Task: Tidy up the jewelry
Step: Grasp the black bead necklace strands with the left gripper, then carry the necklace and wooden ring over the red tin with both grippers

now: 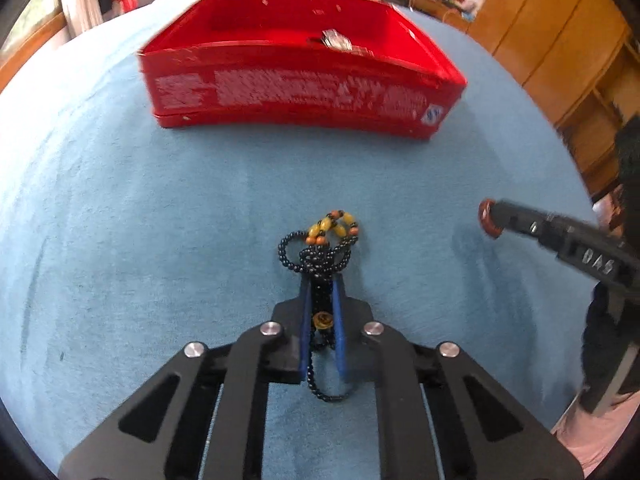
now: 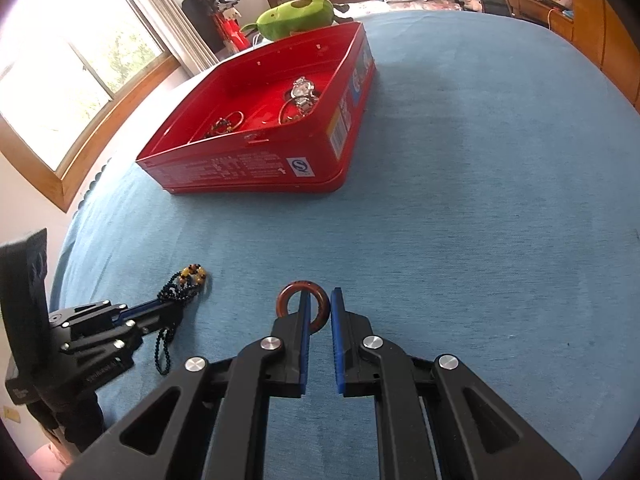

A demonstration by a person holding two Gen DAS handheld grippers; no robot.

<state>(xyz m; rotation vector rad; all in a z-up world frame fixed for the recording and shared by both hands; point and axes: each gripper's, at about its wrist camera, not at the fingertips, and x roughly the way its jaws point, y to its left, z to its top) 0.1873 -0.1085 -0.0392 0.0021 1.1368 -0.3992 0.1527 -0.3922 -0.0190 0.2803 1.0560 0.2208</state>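
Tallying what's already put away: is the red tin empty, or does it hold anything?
Not empty. The red tin is open, and inside lie a silver watch and some bangles.
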